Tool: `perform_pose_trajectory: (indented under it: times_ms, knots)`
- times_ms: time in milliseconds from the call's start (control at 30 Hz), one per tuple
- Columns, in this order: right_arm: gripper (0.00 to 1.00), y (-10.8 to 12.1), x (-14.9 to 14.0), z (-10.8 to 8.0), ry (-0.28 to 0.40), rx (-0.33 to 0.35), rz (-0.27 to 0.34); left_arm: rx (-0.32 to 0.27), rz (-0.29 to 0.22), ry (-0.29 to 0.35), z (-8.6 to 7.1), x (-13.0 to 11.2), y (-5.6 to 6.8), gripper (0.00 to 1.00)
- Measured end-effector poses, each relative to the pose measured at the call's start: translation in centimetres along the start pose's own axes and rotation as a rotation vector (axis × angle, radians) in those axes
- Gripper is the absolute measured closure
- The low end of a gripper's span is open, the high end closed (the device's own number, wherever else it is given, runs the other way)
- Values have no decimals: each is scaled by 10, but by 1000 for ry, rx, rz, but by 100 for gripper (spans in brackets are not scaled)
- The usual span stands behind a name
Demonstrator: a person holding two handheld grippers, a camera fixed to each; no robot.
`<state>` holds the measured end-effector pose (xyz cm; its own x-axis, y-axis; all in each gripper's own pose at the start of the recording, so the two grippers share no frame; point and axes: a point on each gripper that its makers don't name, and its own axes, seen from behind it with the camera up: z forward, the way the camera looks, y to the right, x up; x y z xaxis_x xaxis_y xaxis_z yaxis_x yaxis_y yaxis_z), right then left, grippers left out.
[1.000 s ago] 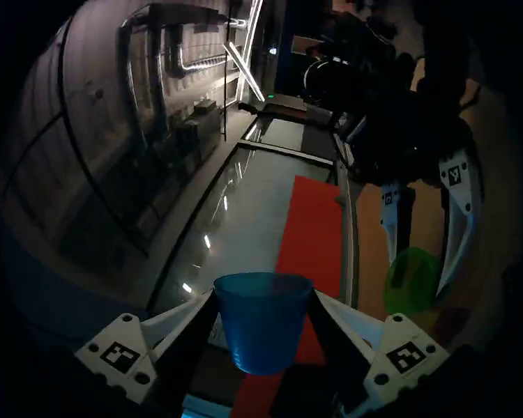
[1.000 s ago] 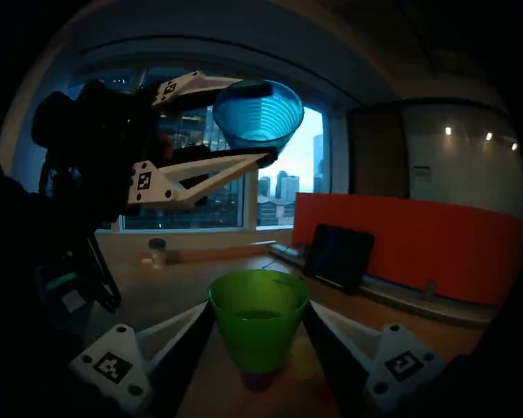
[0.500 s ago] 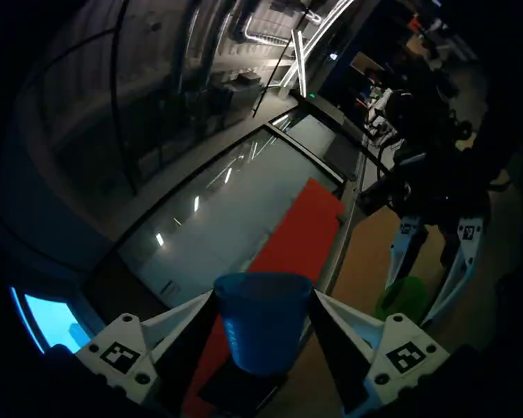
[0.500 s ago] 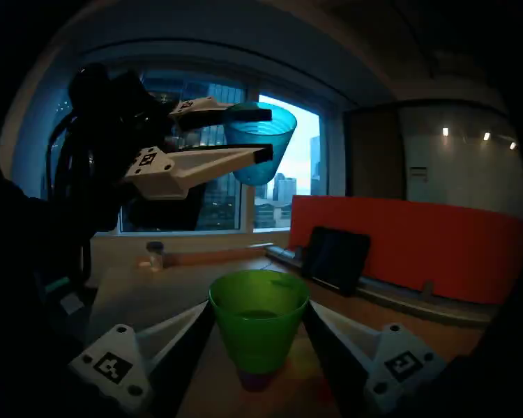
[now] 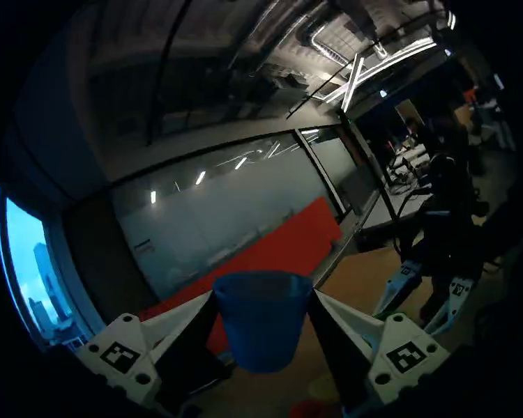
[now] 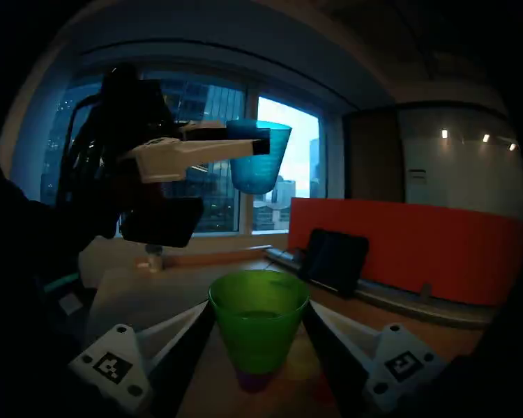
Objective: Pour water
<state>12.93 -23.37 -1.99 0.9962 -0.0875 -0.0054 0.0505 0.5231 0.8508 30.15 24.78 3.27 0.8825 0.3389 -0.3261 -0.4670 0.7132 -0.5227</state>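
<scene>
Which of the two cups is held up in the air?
The blue cup, high in the left gripper; the green cup is low by the table.

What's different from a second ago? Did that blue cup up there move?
Yes. The left gripper rolled back toward level, bringing the blue cup from tipped over, with its mouth facing the green cup, to upright. Nothing was taken hold of or let go. The left gripper stayed clamped on the blue cup. The right gripper kept holding the green cup in the same spot.
</scene>
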Motion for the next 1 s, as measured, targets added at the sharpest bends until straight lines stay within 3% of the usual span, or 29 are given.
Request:
perform_pose_trajectory:
  times_ms: [300, 633, 800, 1000]
  knots:
    - [11, 1, -1, 0, 1, -5, 0, -19, -262, 0, -1, -11, -8, 13]
    - [11, 0, 0, -1, -1, -6, -7, -59, -483, 28, -3, -13, -6, 13]
    - [11, 1, 0, -2, -2, -9, -9, -65, -540, 22, -3, -20, -7, 13]
    - [11, 3, -1, -3, -10, -13, -6, -61, -534, -7, -5, -36, -5, 12]
